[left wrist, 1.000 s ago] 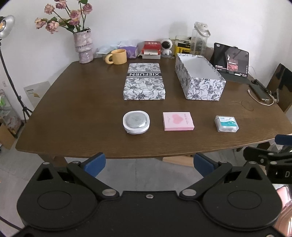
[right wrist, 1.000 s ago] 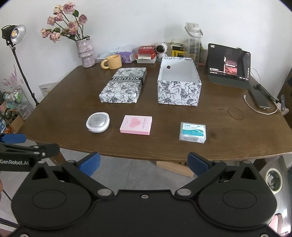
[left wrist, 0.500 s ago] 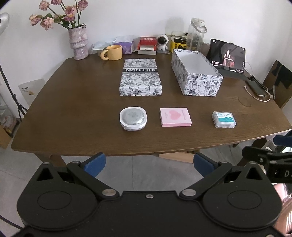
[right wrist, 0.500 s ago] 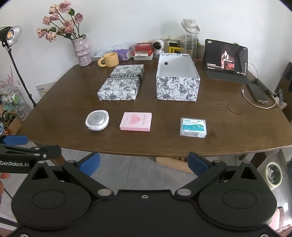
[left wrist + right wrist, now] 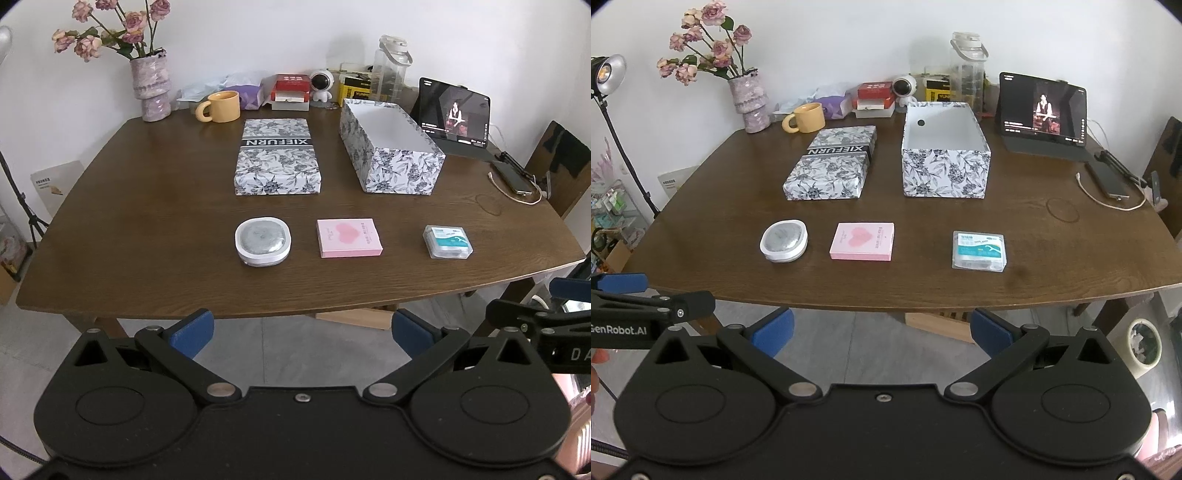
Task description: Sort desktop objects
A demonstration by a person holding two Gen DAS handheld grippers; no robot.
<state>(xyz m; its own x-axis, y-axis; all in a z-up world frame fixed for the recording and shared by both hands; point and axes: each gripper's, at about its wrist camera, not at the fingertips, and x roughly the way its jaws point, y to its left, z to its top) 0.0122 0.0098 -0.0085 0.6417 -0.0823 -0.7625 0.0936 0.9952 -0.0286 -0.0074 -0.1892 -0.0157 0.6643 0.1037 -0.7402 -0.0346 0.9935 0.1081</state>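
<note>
Three small items lie in a row near the table's front edge: a round white case (image 5: pixel 263 240) (image 5: pixel 784 240), a pink card box (image 5: pixel 349 237) (image 5: pixel 862 241) and a clear floss-pick box (image 5: pixel 447 242) (image 5: pixel 979 250). Behind them stand an open floral box (image 5: pixel 391 147) (image 5: pixel 943 149) and its floral lid (image 5: pixel 277 155) (image 5: pixel 833 162). My left gripper (image 5: pixel 302 332) and my right gripper (image 5: pixel 882 330) are both open and empty, held in front of the table edge, short of the items.
A wooden table (image 5: pixel 147 206) carries a vase of roses (image 5: pixel 150 86), a yellow mug (image 5: pixel 219 107), a water jug (image 5: pixel 389 70), a tablet (image 5: pixel 456 118) and a phone with cable (image 5: pixel 515 181). A lamp on a stand (image 5: pixel 605 77) is at the left.
Both grippers have moved a little closer to the table, after a slight pull back; the items sit larger in view. Nothing on the table has moved and both grippers stay open.
</note>
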